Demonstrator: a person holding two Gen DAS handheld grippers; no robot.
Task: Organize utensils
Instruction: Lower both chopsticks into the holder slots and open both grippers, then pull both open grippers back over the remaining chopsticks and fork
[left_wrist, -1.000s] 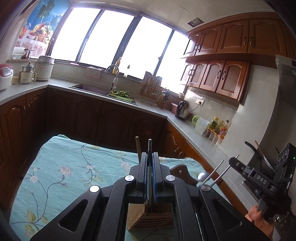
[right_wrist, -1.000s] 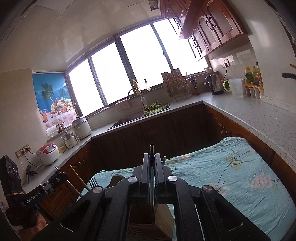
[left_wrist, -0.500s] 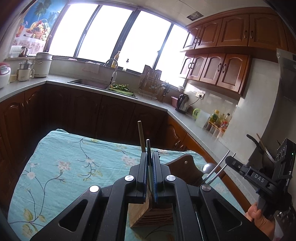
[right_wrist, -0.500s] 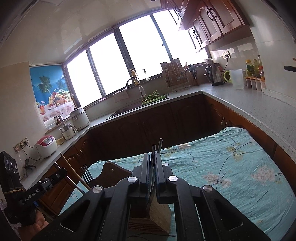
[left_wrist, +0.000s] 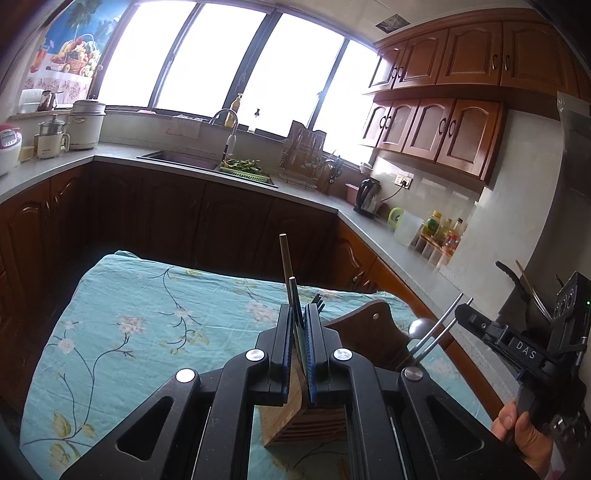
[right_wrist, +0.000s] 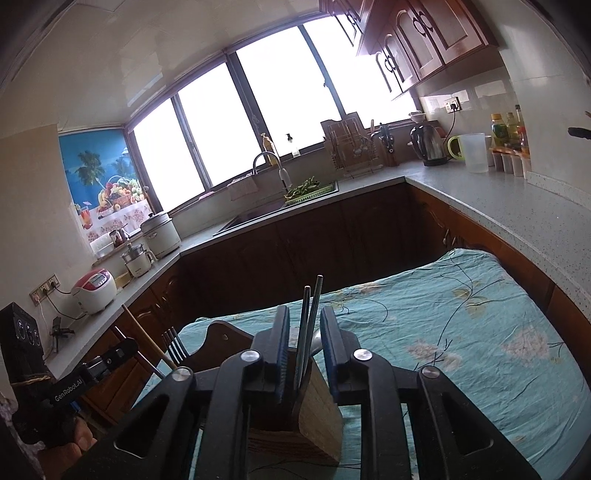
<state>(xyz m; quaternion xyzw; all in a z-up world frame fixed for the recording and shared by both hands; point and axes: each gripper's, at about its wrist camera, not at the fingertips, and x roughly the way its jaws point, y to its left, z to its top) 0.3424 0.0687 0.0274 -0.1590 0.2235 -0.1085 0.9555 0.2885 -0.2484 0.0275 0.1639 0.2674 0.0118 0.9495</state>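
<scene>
The slotted wooden utensil block (right_wrist: 314, 410) stood near the front edge of the tabletop, on the floral teal cloth (right_wrist: 461, 332). Two dark metal chopsticks (right_wrist: 309, 325) already stood in it, between the wide-open jaws of the right gripper (right_wrist: 303, 347). The left gripper (left_wrist: 299, 343) was narrowed on a thin dark utensil (left_wrist: 293, 295), not yet released. Only the right view showed the fork (right_wrist: 176, 347); only the left showed the round steel spoon end (left_wrist: 419, 326).
</scene>
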